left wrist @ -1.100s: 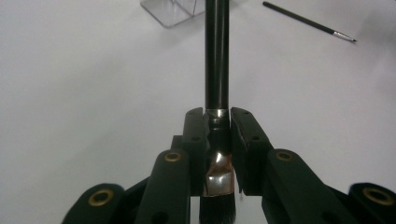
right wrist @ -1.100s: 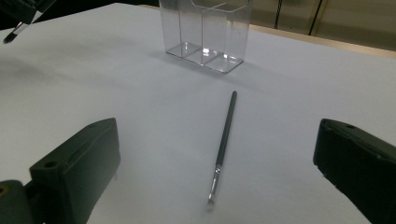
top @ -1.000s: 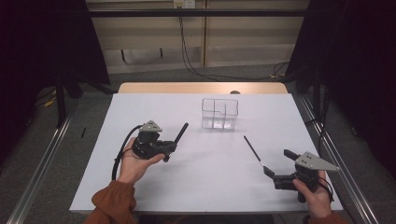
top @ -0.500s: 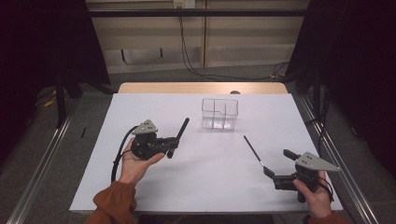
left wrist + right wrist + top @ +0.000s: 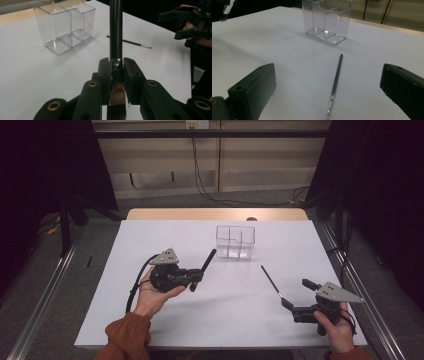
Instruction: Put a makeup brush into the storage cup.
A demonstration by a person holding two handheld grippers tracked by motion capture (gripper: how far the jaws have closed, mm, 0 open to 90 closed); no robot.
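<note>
We held the thick black-handled makeup brush (image 5: pixel 206 262) clamped in our left gripper (image 5: pixel 192 279) at centre-left of the high view, its long handle pointing up and right toward the clear plastic compartmented organiser (image 5: pixel 235 240), bristles at the jaws' base. Our right gripper (image 5: pixel 295 296), at lower right, stood spread wide and empty, with the thin dark brush (image 5: pixel 270 281) lying flat on the white table (image 5: pixel 120 310) just ahead, its tip nearest it.

looks like a lab rig | white table (image 5: pixel 150 320) | black curtains 9 and 3 o'clock | cables (image 5: pixel 200 180) 12 o'clock
</note>
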